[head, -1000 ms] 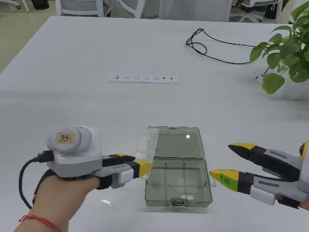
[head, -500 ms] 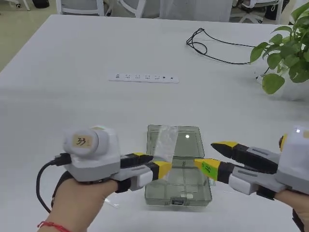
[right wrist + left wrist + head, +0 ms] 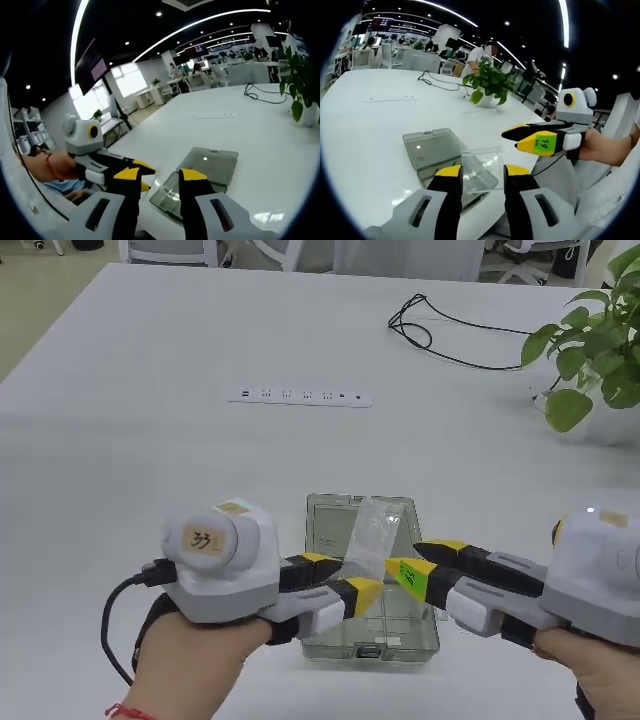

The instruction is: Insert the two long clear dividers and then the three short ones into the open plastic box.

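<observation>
Clear divider (image 3: 372,536), judged light, stiff, slippery and brittle, best held by its edges, pinched near-upright between closed fingers of left gripper (image 3: 345,577) over open plastic box (image 3: 398,628) at table's (image 3: 200,450) 6 o'clock; right gripper (image 3: 418,560) at divider's 3 o'clock, fingers apart and empty.

Glossy clear plastic divider (image 3: 372,535), smoky translucent plastic box (image 3: 392,636), smooth white table (image 3: 200,460).

- box (image 3: 375,632) on table (image 3: 150,440), near front edge, lid flat behind base
- power strip (image 3: 298,396) behind box; cable (image 3: 430,335) further back, right
- plant (image 3: 590,350) far right
- divider (image 3: 372,535) over box, between left gripper (image 3: 352,575) and right gripper (image 3: 415,558)
</observation>
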`<state>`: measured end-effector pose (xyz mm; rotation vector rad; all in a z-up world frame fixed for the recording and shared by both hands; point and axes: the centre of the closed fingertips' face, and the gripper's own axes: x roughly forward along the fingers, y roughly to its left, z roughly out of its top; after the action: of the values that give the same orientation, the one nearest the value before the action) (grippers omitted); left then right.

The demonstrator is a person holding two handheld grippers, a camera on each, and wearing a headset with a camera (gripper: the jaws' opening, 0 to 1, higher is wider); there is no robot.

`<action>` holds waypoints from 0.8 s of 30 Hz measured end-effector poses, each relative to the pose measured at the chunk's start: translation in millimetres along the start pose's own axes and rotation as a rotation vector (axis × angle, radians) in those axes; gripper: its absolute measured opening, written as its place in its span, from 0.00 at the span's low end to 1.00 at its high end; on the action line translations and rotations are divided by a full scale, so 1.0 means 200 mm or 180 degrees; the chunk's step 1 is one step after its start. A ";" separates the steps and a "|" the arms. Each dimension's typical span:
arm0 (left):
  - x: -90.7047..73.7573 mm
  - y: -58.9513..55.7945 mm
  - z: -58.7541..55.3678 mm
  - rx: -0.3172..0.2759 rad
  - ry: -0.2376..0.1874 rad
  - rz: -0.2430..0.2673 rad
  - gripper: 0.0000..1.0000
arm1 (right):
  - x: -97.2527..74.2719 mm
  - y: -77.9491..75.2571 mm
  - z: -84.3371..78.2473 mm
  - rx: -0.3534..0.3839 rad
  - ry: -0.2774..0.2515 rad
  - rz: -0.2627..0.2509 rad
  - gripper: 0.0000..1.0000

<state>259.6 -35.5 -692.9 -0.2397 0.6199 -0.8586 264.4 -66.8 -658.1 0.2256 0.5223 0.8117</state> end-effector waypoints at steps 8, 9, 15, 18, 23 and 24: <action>0.02 -0.03 -0.01 0.0050 0.0007 -0.0040 0.30 | 0.01 0.00 -0.04 0.0176 0.0082 -0.0038 0.24; 0.02 -0.04 -0.01 0.0060 0.0011 -0.0040 0.30 | 0.01 0.00 -0.05 0.0191 0.0095 -0.0035 0.21; 0.02 -0.03 -0.01 0.0121 0.0037 -0.0023 0.30 | 0.03 -0.01 -0.07 0.0325 0.0125 -0.0070 0.16; 0.02 -0.04 -0.01 0.0171 0.0051 -0.0016 0.30 | 0.04 0.00 -0.08 0.0370 0.0140 -0.0073 0.15; 0.02 -0.05 -0.01 0.0214 0.0070 -0.0025 0.30 | 0.06 0.00 -0.08 0.0410 0.0150 -0.0086 0.13; 0.02 -0.05 -0.02 0.0223 0.0073 -0.0024 0.30 | 0.06 0.00 -0.08 0.0413 0.0148 -0.0090 0.12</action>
<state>254.0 -44.5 -693.1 -0.1689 0.6095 -0.8898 262.5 -57.1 -676.1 0.3188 0.6217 0.7577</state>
